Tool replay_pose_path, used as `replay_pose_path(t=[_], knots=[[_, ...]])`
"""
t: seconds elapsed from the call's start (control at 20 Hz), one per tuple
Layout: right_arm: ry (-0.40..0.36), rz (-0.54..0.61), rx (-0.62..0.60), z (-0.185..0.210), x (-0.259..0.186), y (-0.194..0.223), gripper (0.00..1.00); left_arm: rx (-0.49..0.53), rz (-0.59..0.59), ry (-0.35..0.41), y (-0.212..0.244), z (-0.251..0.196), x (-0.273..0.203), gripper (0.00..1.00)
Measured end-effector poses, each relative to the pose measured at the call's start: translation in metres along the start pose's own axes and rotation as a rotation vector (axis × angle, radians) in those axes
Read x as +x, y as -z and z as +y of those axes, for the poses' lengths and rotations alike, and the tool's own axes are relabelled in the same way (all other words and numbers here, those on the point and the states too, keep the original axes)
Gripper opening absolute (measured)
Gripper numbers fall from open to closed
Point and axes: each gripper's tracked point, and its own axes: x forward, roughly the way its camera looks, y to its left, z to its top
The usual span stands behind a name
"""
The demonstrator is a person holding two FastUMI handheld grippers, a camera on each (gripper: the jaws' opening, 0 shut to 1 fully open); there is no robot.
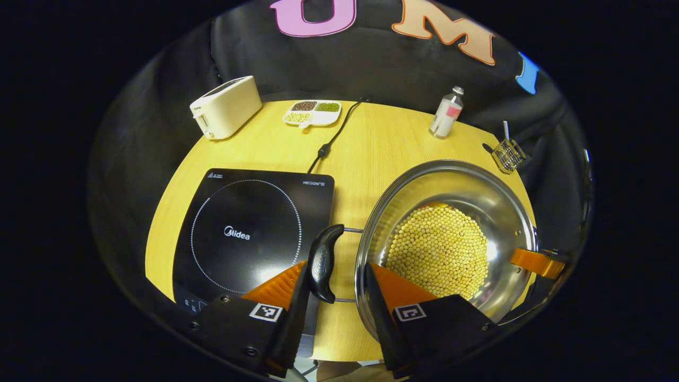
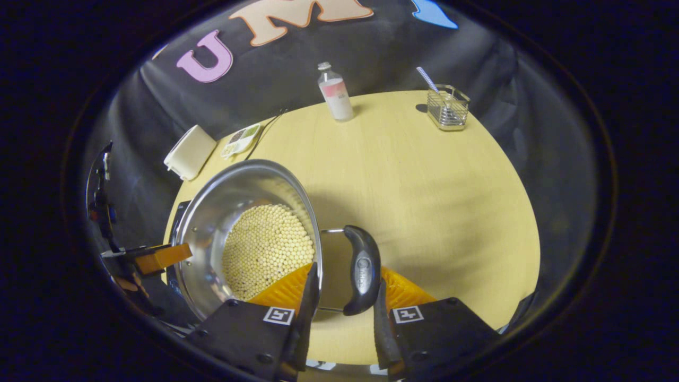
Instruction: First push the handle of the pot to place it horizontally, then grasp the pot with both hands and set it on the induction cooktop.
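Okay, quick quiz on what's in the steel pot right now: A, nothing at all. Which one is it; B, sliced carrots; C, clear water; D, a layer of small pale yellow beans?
D: the left gripper view shows the pot with its bottom covered by small pale yellow beans, and the right gripper view shows the same layer.

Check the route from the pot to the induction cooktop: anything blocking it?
Nothing visible blocks it. The pot sits just beside the induction cooktop, whose glass top is bare; the power cord trails off behind it, away from the route.
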Motion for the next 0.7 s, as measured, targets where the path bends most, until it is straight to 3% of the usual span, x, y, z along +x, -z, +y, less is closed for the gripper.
replay_pose_path(t=[0.25, 0.7], knots=[[0.004, -0.011, 0.006, 0.046, 0.001, 0.000, 0.47, 0.003, -0.003, 0.007, -0.011, 0.043, -0.007, 0.62], [0.022, -0.012, 0.025, 0.162, 0.015, 0.017, 0.47, 0.004, 0.000, 0.019, -0.028, 0.158, -0.009, 0.62]])
